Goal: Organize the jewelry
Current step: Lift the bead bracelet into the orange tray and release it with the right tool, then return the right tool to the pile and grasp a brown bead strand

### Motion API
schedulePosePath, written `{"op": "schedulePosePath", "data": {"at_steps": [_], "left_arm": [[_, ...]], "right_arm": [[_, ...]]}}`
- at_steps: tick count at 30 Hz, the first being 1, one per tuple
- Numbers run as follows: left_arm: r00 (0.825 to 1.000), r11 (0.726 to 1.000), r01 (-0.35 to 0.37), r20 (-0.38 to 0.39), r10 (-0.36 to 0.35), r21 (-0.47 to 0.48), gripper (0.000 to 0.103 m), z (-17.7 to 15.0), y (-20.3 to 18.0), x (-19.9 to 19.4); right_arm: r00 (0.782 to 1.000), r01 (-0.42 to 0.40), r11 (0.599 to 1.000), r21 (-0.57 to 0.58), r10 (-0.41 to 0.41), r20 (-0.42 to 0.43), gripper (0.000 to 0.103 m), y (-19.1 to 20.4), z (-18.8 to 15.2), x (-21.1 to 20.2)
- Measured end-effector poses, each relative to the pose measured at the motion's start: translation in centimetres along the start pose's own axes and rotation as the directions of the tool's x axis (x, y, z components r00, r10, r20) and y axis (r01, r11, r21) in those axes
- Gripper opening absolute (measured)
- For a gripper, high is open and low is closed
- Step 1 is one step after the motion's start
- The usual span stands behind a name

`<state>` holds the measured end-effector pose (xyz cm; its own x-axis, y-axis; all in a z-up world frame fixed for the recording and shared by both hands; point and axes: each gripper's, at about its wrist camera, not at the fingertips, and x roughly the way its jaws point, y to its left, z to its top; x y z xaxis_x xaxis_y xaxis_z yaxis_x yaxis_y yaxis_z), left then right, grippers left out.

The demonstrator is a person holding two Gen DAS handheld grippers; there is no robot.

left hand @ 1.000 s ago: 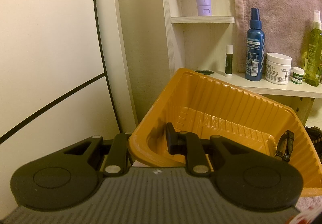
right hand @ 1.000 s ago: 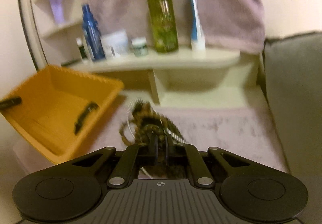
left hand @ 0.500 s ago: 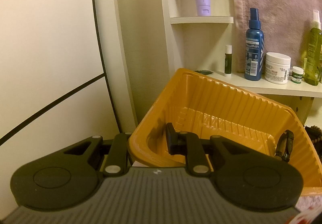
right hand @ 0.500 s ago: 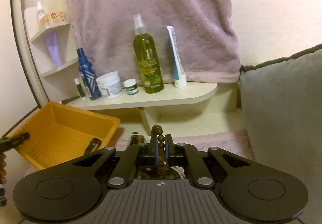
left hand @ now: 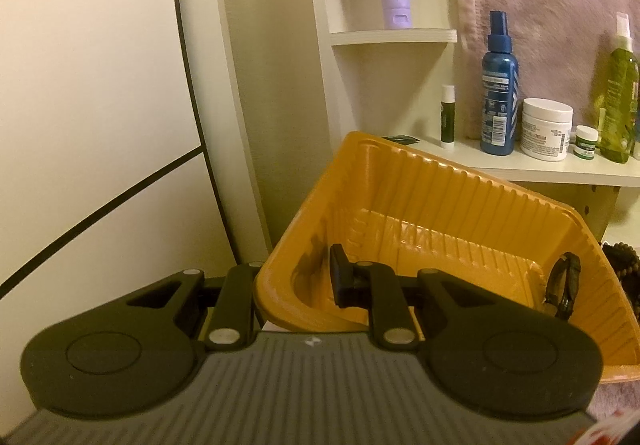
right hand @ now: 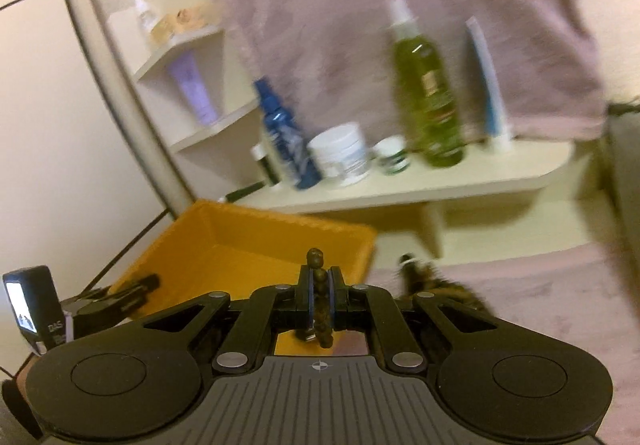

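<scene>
Orange plastic fills the left wrist view: a ribbed tray point(left hand: 460, 205), tilted, its near corner wall clamped between the closed jaws of the left gripper point(left hand: 296, 285), one finger inside and one outside. A dark bracelet point(left hand: 564, 285) leans against the tray's inner right wall, and a heap of beads point(left hand: 620, 265) shows just past that wall. Only the right wrist view shows the right gripper point(right hand: 321, 285), its jaws shut on a strand of brown beads point(right hand: 320, 301). The strand runs upright between the pads, poking out above them and hanging below, in front of the tray point(right hand: 256, 245). This blurred view also shows more jewellery point(right hand: 436, 281) piled on a pink cloth point(right hand: 540, 285) right of the tray, and the left gripper point(right hand: 120, 297) at the tray's near left corner.
</scene>
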<state>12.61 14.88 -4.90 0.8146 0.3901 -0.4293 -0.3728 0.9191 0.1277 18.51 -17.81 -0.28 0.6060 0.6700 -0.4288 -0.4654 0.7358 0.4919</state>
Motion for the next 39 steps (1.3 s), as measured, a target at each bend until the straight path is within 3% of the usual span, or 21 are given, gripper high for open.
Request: {"op": "schedulePosePath", "data": {"at_steps": [10,19,22,24,32,39], "left_arm": [[1.0,1.0,0.006,-0.006,-0.006,0.003,0.018,-0.1,0.1,-0.1],[1.0,1.0,0.005,-0.006,-0.005,0.004,0.018,-0.1,0.1,-0.1],[1.0,1.0,0.005,-0.006,-0.005,0.004,0.018,-0.1,0.1,-0.1],[1.0,1.0,0.005,-0.006,-0.005,0.006,0.018,-0.2,0.1,-0.2],[1.0,1.0,0.007,-0.008,-0.007,0.009,0.018,-0.1,0.1,-0.1],[1.0,1.0,0.009,-0.011,-0.009,0.014,0.018,0.0,0.1,-0.1]], "right_arm": [[0.983,-0.091,0.996,0.018,0.092,-0.156,0.007,3.2,-1.5,6.6],[0.976,-0.096,0.995,-0.01,0.093,-0.195,0.007,5.3,-1.7,10.1],[0.98,-0.06,0.997,-0.041,0.051,-0.193,0.021,5.6,-1.5,10.2],[0.983,-0.055,0.997,-0.047,0.046,-0.177,0.051,5.6,-1.3,9.9],[0.99,-0.018,0.998,-0.066,0.009,-0.14,0.053,4.9,-1.4,7.1],[0.982,0.093,0.996,-0.012,-0.093,-0.162,0.053,0.5,-2.9,3.5]]}}
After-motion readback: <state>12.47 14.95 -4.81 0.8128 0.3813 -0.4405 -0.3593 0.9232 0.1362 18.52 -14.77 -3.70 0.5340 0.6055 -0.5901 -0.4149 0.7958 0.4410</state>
